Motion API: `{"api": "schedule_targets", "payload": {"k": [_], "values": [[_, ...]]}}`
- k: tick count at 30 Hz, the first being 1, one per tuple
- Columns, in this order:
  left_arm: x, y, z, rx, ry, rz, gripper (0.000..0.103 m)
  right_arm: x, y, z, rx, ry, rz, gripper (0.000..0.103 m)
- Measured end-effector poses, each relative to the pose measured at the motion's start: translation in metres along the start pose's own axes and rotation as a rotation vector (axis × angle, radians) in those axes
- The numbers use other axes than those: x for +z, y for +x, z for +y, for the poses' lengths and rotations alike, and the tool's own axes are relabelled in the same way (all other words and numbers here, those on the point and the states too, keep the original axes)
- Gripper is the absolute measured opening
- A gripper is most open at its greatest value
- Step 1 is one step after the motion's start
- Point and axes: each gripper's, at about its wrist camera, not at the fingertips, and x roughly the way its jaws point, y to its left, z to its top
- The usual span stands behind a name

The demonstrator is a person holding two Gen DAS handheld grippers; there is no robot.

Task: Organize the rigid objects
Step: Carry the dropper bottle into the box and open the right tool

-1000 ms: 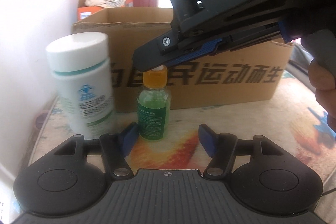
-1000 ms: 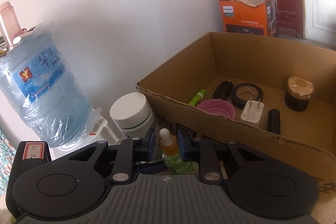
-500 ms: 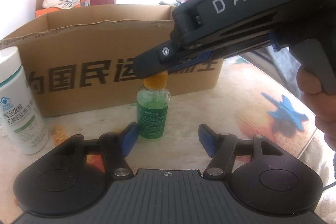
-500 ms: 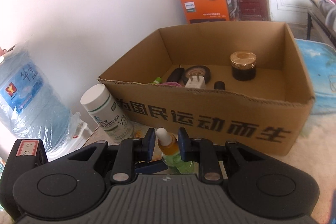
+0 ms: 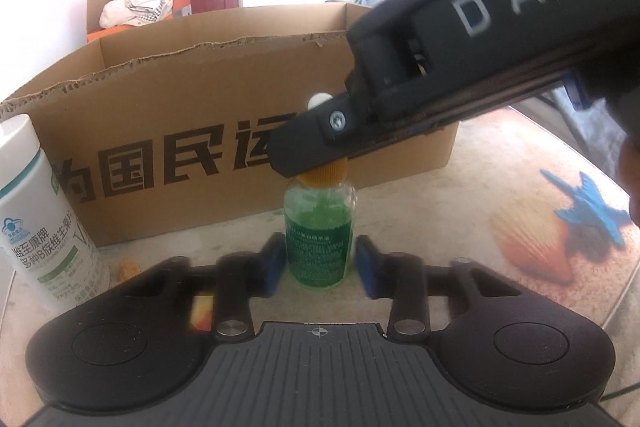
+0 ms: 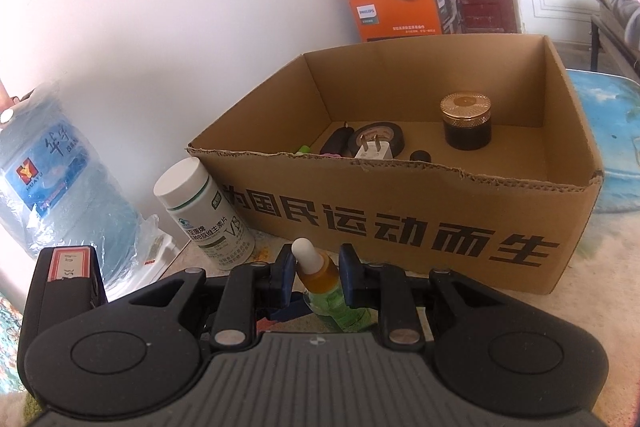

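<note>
Closer together than a second ago, the blue pads of the left gripper [image 5: 319, 264] are now set just beside the green dropper bottle [image 5: 319, 235].

Its jaws are closing, with the bottle's labelled body between them; a firm press cannot be confirmed through the blur. The bottle's orange neck is clenched from above by the right gripper [image 6: 314, 275]. The bottle is stood on the patterned surface [image 5: 500, 195], near the front wall of the cardboard box [image 5: 192, 131], with the white supplement bottle [image 5: 44, 227] toward the surface's left edge.
</note>
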Motion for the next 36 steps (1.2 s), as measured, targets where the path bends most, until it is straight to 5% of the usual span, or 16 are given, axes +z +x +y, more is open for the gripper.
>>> {"api": "schedule_targets", "payload": {"k": [11, 20, 25, 36], "values": [[0.021, -0.028, -0.007, 0.007, 0.02, -0.05, 0.031, 0.01, -0.031, 0.007, 0.043, -0.009, -0.054, 0.025], [0.1, -0.064, 0.004, -0.031, -0.041, -0.163, 0.031, 0.079, -0.071, 0.015, 0.153, -0.086, -0.184, 0.025], [0.144, -0.036, 0.007, -0.046, -0.04, -0.164, 0.031, 0.12, -0.064, -0.014, 0.166, -0.053, -0.176, 0.025], [0.184, 0.068, 0.007, -0.147, -0.095, 0.012, 0.028, 0.15, -0.007, -0.111, 0.107, 0.076, -0.055, 0.024]]}}
